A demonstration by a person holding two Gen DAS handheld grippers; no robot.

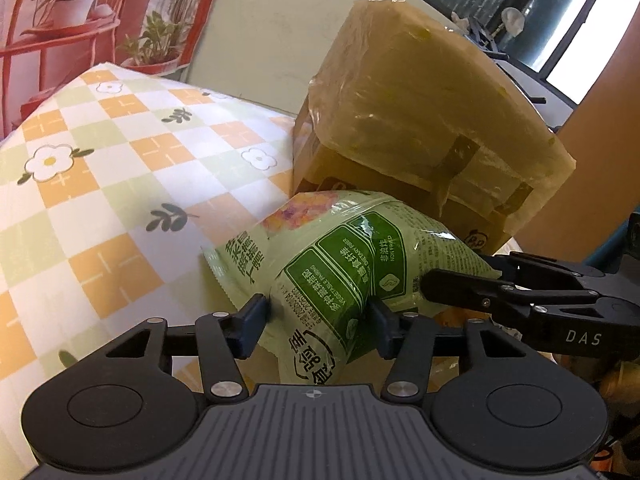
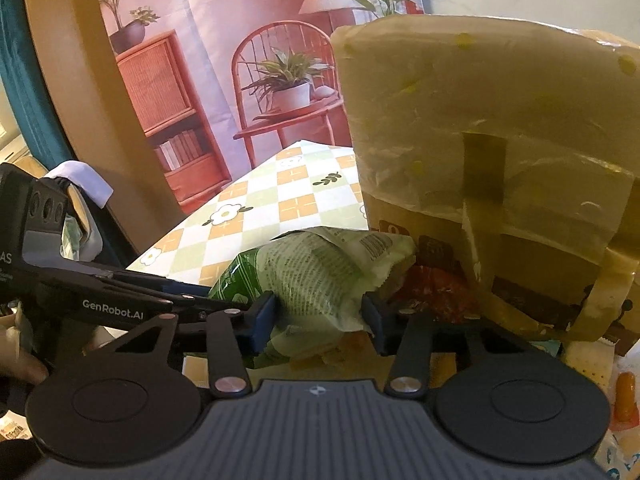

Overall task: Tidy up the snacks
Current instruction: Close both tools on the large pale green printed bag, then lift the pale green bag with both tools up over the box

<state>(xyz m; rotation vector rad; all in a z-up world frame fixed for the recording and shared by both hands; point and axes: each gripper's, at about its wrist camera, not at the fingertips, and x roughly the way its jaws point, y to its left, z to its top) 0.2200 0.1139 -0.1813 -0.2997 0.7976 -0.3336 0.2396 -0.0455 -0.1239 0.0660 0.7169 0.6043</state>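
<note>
On the checked table, both tools clamp one snack bag

Left tool (image 1: 318, 308) has its blue pads pinching the glossy pale-green foil snack bag (image 1: 340, 256), and the right tool (image 2: 318, 312) grips the same bag's crumpled other end, the film bunching between its pads. The bag lies on the table (image 1: 120, 184), with its orange, green and white flowered cloth, touching the foot of the tall brown cardboard box wrapped in yellowish plastic film (image 1: 420, 112). Red and orange packets (image 2: 432, 292) peek out beneath the bag, mostly hidden. The box's top runs out of the right view, and a blurred hand shows at that view's left edge.
</note>
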